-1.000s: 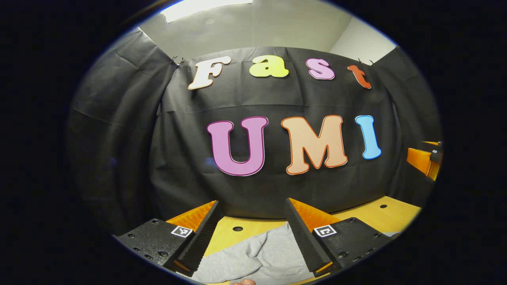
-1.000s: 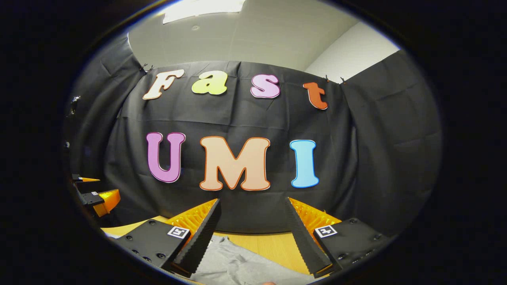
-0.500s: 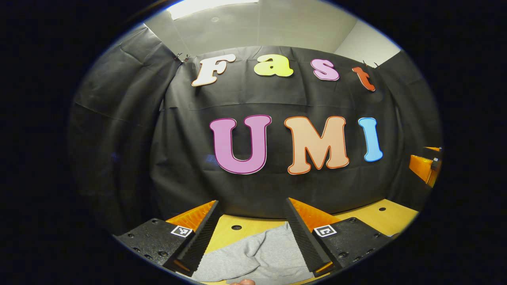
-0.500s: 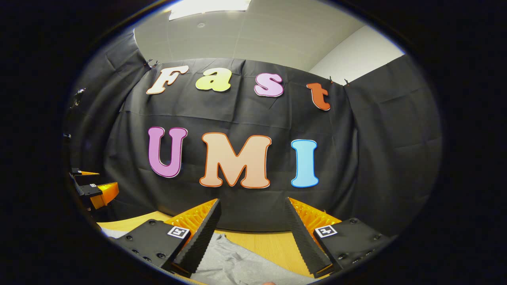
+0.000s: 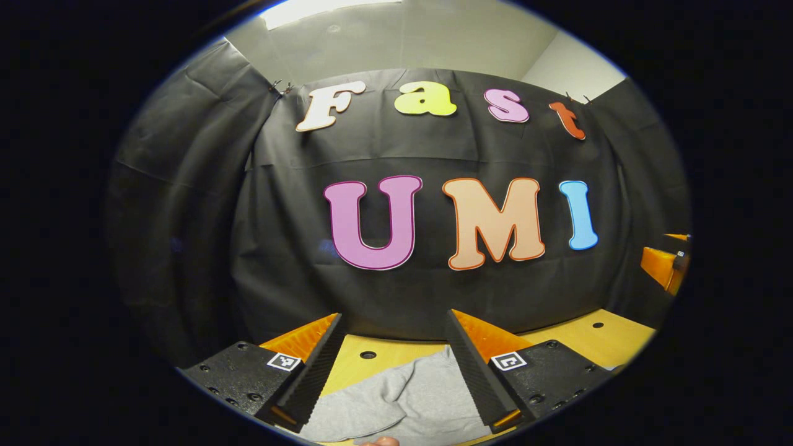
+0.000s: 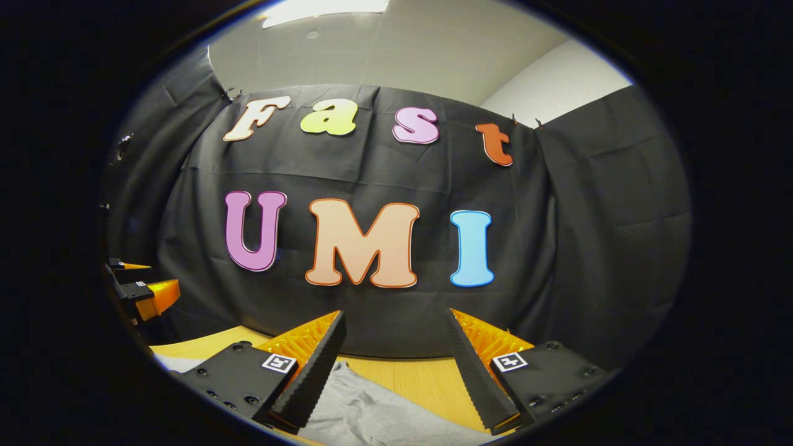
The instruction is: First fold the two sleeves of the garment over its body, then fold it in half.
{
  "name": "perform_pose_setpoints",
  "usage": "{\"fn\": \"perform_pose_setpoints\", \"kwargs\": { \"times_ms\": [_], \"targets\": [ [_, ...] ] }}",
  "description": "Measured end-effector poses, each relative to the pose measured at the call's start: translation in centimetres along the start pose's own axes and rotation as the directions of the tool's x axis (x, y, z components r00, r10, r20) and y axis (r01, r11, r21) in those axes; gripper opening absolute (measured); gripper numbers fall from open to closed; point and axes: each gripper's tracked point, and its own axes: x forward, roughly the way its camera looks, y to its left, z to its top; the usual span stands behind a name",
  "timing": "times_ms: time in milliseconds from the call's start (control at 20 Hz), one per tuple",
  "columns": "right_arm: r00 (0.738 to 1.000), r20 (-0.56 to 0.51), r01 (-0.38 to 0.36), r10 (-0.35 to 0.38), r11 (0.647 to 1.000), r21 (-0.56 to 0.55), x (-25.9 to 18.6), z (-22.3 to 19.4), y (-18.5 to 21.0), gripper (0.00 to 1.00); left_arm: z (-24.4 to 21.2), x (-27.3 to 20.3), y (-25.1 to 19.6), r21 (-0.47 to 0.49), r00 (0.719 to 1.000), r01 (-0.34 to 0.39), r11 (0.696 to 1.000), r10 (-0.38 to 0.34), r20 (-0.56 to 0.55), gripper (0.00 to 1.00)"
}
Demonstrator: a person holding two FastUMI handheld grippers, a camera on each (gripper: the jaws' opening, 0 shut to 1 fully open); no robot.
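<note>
In the left gripper view, the left tool (image 5: 396, 365) stands wide apart, holding nothing, with the grey garment (image 5: 403, 402) lying rumpled on the bench (image 5: 595, 341) below and between its fingers. In the right gripper view, the right tool (image 6: 396, 365) is likewise spread wide and empty above the garment (image 6: 372, 415), which covers the lower left of the gap. The wooden bench has small holes and meets a black cloth wall (image 5: 186, 204); a pale ceiling (image 6: 403, 43) shows above.
</note>
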Motion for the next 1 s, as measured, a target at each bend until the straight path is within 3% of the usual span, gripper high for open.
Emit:
{"fn": "perform_pose_setpoints", "kwargs": {
  "times_ms": [300, 600, 1000],
  "targets": [
    [0.994, -0.040, 0.095, -0.097, 0.994, -0.046, 0.0, -2.1, -5.1, 0.99, -0.5, 0.4, -0.8, -0.003, 1.000, 0.028, 1.000, -0.028, -0.010, 0.95],
    [0.973, -0.111, 0.195, -0.203, 0.978, -0.076, -1.1, -4.8, -10.9, 1.00, -0.8, 0.6, -1.4, 0.006, 0.999, 0.047, 0.999, -0.046, -0.019, 0.95],
    [0.909, -0.301, 0.256, -0.289, 0.956, -0.144, -4.3, -13.6, -17.4, 0.99, -0.8, 0.5, -2.5, 0.020, 0.997, 0.071, 0.997, -0.071, -0.021, 0.95]
  ]
}}
